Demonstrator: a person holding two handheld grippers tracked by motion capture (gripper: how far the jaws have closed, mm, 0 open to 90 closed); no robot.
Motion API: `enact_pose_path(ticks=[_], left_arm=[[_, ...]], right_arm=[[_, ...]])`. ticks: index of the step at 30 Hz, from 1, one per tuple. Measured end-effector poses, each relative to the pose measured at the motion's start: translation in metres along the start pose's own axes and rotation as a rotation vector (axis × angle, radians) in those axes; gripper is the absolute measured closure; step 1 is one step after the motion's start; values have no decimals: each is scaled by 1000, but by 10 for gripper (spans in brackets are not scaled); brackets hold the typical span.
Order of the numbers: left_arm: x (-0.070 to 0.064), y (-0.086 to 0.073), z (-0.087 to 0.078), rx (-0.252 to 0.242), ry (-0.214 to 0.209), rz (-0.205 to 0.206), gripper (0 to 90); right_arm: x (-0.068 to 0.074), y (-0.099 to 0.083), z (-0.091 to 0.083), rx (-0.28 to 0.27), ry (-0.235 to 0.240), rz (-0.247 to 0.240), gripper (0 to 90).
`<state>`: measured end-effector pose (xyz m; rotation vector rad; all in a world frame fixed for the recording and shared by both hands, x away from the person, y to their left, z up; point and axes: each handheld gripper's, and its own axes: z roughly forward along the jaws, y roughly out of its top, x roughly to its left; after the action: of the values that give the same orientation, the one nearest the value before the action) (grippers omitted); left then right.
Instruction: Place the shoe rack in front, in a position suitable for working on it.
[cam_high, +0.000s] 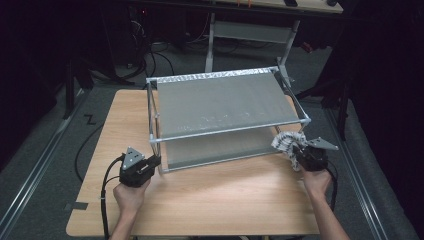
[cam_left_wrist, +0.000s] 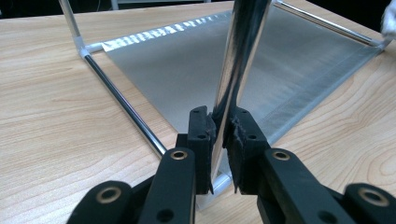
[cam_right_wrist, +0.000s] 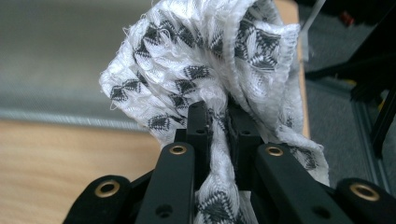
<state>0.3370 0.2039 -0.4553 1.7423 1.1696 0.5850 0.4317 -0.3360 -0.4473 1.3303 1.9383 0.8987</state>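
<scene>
Cloth (cam_right_wrist: 205, 70), white with black pattern, bunched up, pinched between the jaws of the right tool (cam_right_wrist: 219, 126); jaws pressed onto the fabric, a strip of it running down between them. In the high view the cloth (cam_high: 286, 141) sits at the rack's front right corner, beside the upper shelf's corner joint, above the bench (cam_high: 215, 200). Right tool (cam_high: 300, 152) just behind it, held by the right hand (cam_high: 316, 181).

Rack (cam_high: 220, 102): two grey mesh shelves in a chrome tube frame, standing on the far half of the bench. Left tool (cam_left_wrist: 219, 128) clamps the front left upright post (cam_left_wrist: 240, 56), jaws closed on the tube low down, just above the bottom corner joint. In the high view the left tool (cam_high: 152, 162) is at the rack's front left corner, left hand (cam_high: 131, 195) behind it. Lower shelf (cam_left_wrist: 224, 60) lies close to the bench, its side rail (cam_left_wrist: 123, 105) running off to the far corner.

Wooden bench, dark floor around.
</scene>
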Motion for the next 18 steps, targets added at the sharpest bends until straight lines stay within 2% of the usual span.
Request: enact_pose_path(ticks=[11, 14, 18], left_arm=[[-1, 0, 0, 3, -8, 9, 798], [-2, 0, 0, 3, -9, 12, 799], [-1, 0, 0, 4, -11, 12, 798]], right_arm=[[4, 47, -27, -120, -26, -37, 820], [5, 52, -28, -131, -30, -40, 820], [6, 48, -18, -113, -32, -22, 820]])
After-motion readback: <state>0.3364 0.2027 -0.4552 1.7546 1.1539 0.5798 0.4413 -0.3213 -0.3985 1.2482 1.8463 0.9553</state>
